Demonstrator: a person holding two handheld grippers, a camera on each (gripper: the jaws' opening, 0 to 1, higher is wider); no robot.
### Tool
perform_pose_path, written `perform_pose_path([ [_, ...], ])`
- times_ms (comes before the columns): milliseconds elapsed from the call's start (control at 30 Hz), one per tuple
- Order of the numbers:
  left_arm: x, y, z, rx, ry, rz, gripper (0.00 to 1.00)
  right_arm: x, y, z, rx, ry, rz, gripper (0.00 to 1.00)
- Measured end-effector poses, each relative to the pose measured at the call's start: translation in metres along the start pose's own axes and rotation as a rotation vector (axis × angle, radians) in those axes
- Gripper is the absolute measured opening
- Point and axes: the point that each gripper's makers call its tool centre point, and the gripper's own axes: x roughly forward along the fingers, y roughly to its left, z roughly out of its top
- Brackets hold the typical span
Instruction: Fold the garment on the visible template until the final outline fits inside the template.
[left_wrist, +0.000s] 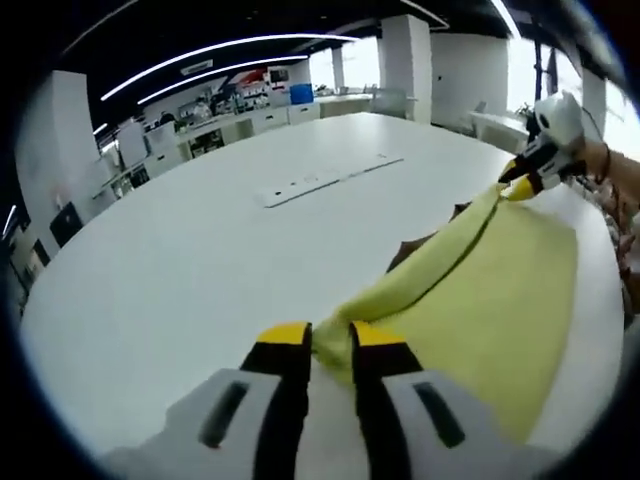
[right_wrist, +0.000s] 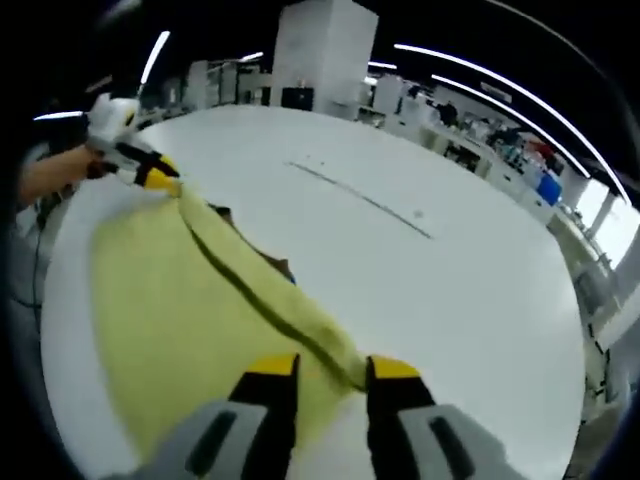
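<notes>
In the left gripper view, the left gripper (left_wrist: 330, 340) comes up from the bottom edge with its yellow-tipped fingers (left_wrist: 283, 338) close together, pinching a bunched corner of the yellow garment (left_wrist: 500, 290) between them. From that corner the cloth runs as a raised, folded ridge up and to the right — to the right gripper (left_wrist: 527, 183), which has come in from the right and whose fingers are closed on the far end of the ridge. Below the ridge the garment hangs down and spreads over the white counter (left_wrist: 200, 260). Something dark (left_wrist: 412, 248) peeks out from under the cloth just beside the ridge; what it is cannot be told. A long pale strip (left_wrist: 330, 180) lies flat on the counter, well apart from the garment. In the right gripper view, the right gripper (right_wrist: 330, 372) rises from the bottom, its fingers (right_wrist: 268, 370) narrowly parted with the garment's (right_wrist: 150, 300) edge caught between them. The ridge stretches up and left to the left gripper (right_wrist: 160, 180), held by a hand (right_wrist: 60, 170), its fingers shut on the cloth. The rest of the garment drapes to the left of the ridge on the counter (right_wrist: 450, 290), with a thin strip (right_wrist: 360, 198) lying well beyond it.
</notes>
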Motion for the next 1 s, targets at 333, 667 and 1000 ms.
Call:
perform_pose_path([
  [333, 0.007, 0.005, -0.019, 0.262, 0.053, 0.002, 0.16, 0.009, -0.013, 0.0, -0.134, -0.006, -0.056, 0.21],
  [667, 0.013, -0.003, -0.025, 0.409, 0.06, -0.004, 0.11, 0.024, -0.01, -0.004, -0.138, 0.0, -0.032, 0.2],
  [1000, 0.019, 0.0, -0.022, 0.371, 0.053, -0.055, 0.05, 0.025, -0.011, -0.005, -0.058, -0.016, -0.005, 0.16],
])
